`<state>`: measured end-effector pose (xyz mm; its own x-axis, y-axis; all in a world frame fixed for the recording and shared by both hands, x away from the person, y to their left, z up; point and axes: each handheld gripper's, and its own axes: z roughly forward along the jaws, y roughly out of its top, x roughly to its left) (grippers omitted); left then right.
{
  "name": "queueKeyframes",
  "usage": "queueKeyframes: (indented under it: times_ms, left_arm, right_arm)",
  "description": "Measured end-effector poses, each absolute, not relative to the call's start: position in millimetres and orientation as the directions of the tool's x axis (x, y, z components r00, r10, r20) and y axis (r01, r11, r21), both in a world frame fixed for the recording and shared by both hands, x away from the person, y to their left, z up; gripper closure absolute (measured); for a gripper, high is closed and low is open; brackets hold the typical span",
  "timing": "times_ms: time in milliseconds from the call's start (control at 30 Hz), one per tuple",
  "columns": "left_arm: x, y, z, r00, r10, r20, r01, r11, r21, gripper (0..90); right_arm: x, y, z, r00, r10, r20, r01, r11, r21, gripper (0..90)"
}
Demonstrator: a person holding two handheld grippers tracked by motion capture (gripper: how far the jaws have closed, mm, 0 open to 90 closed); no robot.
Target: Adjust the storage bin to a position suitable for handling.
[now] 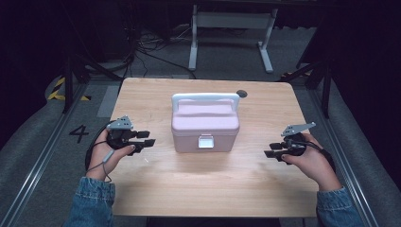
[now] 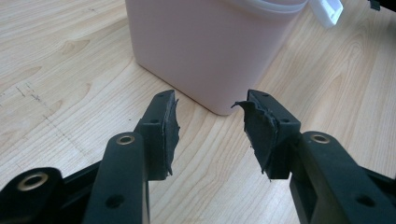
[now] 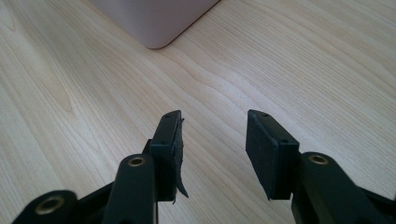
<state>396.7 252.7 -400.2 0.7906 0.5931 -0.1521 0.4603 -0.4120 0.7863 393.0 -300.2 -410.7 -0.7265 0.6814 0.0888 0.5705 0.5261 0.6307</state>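
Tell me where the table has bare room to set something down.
Bare wood runs along the table near edge, between the left gripper and right gripper, in front of the pink box. Both far corners beside the box are free too. The centre is taken.

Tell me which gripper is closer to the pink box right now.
The left gripper: it sits close beside the pink box, while the right gripper has a wider stretch of bare table between.
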Motion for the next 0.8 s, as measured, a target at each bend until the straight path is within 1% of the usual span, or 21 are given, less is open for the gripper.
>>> queueKeyframes:
  times_ms: [100, 267, 367, 467, 633, 800]
  left_arm:
    - [398, 252, -398, 0.794, 0.587, -0.157, 0.457, -0.405, 0.792, 56.2]
    - [400, 252, -392, 0.782, 0.599, -0.172, 0.479, -0.401, 0.781, 61.1]
    - [403, 250, -387, 0.777, 0.601, -0.185, 0.485, -0.386, 0.784, 65.9]
    - [409, 247, -383, 0.779, 0.602, -0.175, 0.484, -0.400, 0.778, 72.1]
    - [419, 243, -376, 0.785, 0.587, -0.199, 0.482, -0.377, 0.791, 82.5]
    - [433, 232, -371, 0.793, 0.587, -0.164, 0.461, -0.403, 0.790, 89.0]
  right_arm:
    - [394, -298, -410, -0.731, 0.675, 0.094, 0.567, 0.526, 0.634, 57.6]
    - [397, -293, -404, -0.745, 0.659, 0.101, 0.550, 0.521, 0.653, 58.8]
    - [404, -287, -401, -0.755, 0.649, 0.087, 0.536, 0.535, 0.653, 60.1]
    - [413, -280, -391, -0.764, 0.640, 0.078, 0.514, 0.532, 0.673, 64.7]
    - [427, -271, -376, -0.766, 0.640, 0.054, 0.491, 0.530, 0.691, 72.0]
    - [437, -261, -370, -0.776, 0.629, 0.045, 0.481, 0.545, 0.687, 83.0]
